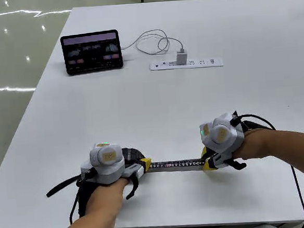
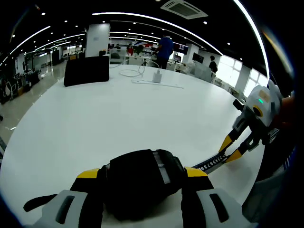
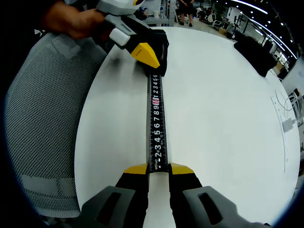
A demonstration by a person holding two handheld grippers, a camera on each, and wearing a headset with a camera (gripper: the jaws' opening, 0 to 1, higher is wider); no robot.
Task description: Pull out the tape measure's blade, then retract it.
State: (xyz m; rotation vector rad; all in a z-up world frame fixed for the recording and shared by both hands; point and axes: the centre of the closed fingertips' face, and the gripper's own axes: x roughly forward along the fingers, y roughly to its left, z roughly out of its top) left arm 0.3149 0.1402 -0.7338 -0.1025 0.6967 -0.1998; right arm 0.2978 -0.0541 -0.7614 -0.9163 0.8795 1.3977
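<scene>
Head view is showing you midway through: your left gripper (image 1: 140,164) is clamping the black tape measure case (image 2: 137,185) by the near edge of the white table (image 1: 193,100), while your right gripper (image 3: 158,169) is pinching the blade (image 3: 157,118) at its tip, already drawn out a short stretch between them. Retracting is remaining, perhaps more pulling too

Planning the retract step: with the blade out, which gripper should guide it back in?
Likely right. The right gripper pinches the blade at its tip and can travel toward the case, which the left gripper clamps.
</scene>
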